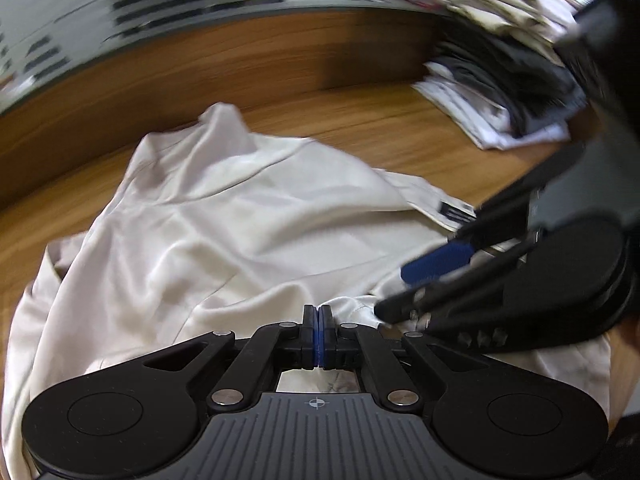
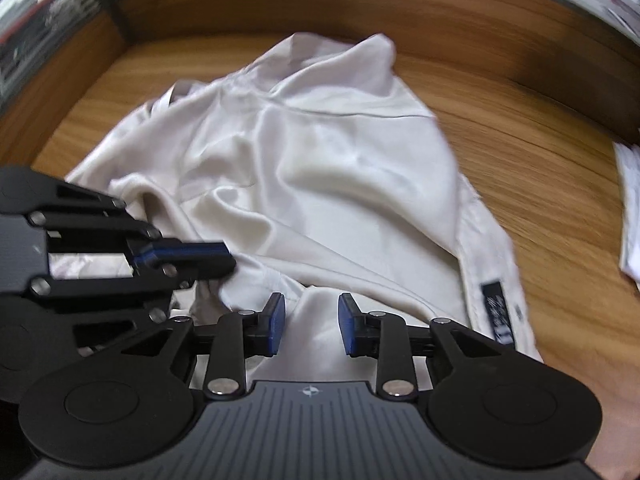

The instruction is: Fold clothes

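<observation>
A: Item one, garment?
B: A cream garment (image 2: 320, 184) is recorded, lying crumpled on the wooden table (image 2: 532, 168). A black label (image 2: 493, 300) is seen on its near right edge.

A: Item two, left tool?
B: The left tool (image 1: 319, 320) is listed as fully closed, blue pads pressed together at the garment's near edge. Whether a thin layer of cloth is pinched between them cannot be told for certain; the pads are seen touching fabric in the right wrist view.

A: Item three, right tool?
B: The right tool (image 2: 312, 322) is entered as partly parted. A fold of cream cloth is seen between the pads, but no pressing on it is observed. It is placed just beside the left tool.

A: Other stock?
B: A stack of folded clothes (image 1: 504, 96), white below, dark grey and beige above, is noted at the far right of the table, well apart from the garment.
</observation>
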